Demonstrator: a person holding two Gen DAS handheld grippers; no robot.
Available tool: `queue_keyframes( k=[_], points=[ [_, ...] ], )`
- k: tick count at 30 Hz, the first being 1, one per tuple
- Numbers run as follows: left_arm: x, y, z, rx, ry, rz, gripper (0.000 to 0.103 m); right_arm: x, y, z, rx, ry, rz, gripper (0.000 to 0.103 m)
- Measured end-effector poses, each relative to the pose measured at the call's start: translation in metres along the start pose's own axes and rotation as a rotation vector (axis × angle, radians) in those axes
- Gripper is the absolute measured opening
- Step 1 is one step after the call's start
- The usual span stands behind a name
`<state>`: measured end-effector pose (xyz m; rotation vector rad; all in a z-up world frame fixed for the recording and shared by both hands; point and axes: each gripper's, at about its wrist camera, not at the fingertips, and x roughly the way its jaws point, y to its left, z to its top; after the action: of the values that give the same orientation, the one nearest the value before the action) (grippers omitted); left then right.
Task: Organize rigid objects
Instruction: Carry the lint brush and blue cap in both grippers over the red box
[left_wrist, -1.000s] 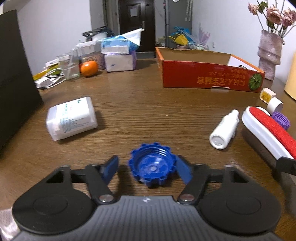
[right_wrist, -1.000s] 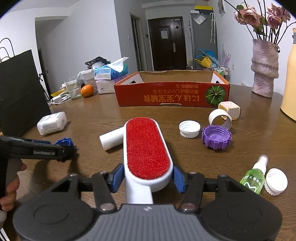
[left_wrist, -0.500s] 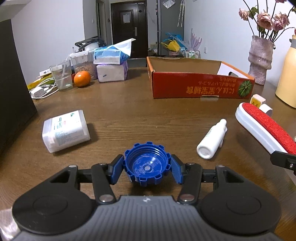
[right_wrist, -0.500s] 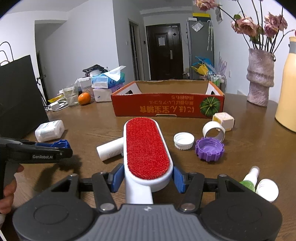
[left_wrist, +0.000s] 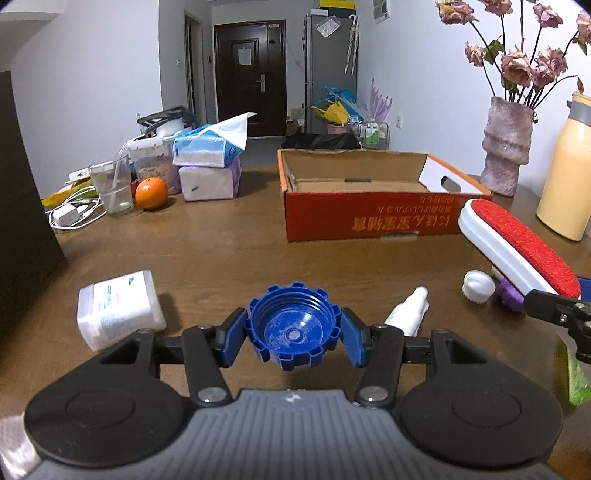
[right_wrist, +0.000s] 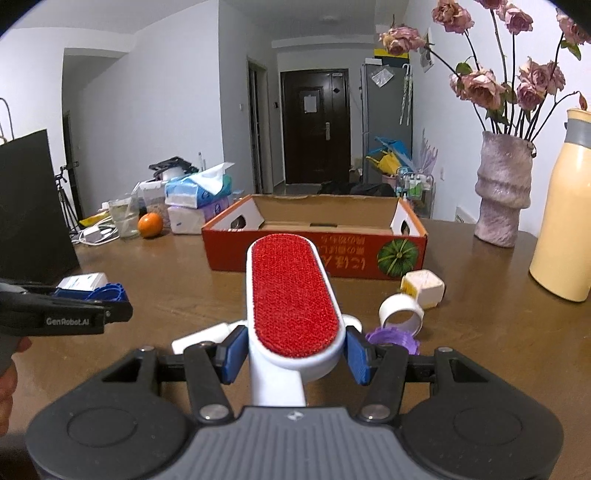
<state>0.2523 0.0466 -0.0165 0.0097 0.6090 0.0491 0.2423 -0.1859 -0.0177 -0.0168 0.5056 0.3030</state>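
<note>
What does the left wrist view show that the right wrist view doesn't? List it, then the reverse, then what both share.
Only the left wrist view: the white ribbed cap and the inside of the blue cap in the left claw.
Only the right wrist view: the white ring, the cream cube and a hand.
Both: the red box, the orange and the lint brush.

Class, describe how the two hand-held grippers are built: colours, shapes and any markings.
Each hand-held gripper has a grey ribbed body, two round black discs, black linkage arms with silver rivets, and blue pads. White "GenRobot.AI" lettering marks the left one's side.
</note>
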Motion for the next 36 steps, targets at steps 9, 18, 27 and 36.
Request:
queue_keyframes(
  k=[9,18,27,36],
  points=[
    [0.006,-0.018,0.027,0.013,-0.039,-0.035,0.055,0.011,-0.007,0.023,0.017,-0.031,-0.031,0.055],
    [0.022,-0.033,0.05,0.036,-0.058,-0.042,0.055,0.025,-0.015,0.046,0.025,-0.057,-0.053,0.055],
    [0.036,-0.047,0.074,0.036,-0.085,-0.047,0.055,0.043,-0.02,0.073,0.026,-0.092,-0.066,0.055],
    [0.057,-0.058,0.097,0.04,-0.099,-0.05,0.055,0.068,-0.025,0.099,0.024,-0.107,-0.084,0.055]
  ],
)
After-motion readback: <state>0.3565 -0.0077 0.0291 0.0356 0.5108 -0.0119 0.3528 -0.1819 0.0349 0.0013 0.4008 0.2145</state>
